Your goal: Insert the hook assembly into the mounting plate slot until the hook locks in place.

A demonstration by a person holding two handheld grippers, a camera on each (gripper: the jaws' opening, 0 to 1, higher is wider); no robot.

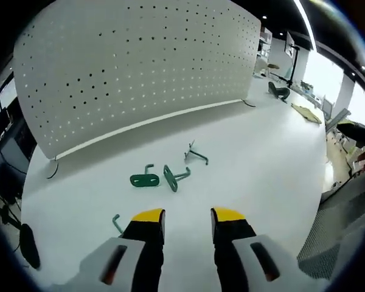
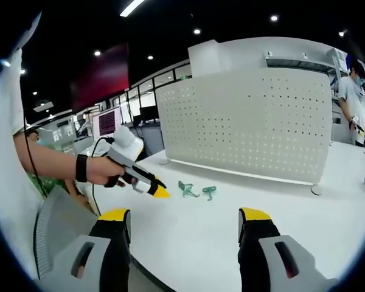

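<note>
Flat on the table (image 1: 261,140), green hooks (image 1: 176,176) (stems toward the pegboard (image 1: 140,67)).

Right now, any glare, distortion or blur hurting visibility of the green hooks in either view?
Left gripper view: the white perforated pegboard panel bows from fisheye, window glare burns out the right edge, the green metal hooks stay sharp with faint shadows. Right gripper view: the hooks look small but clear; ceiling lights cause no glare on them.
</note>
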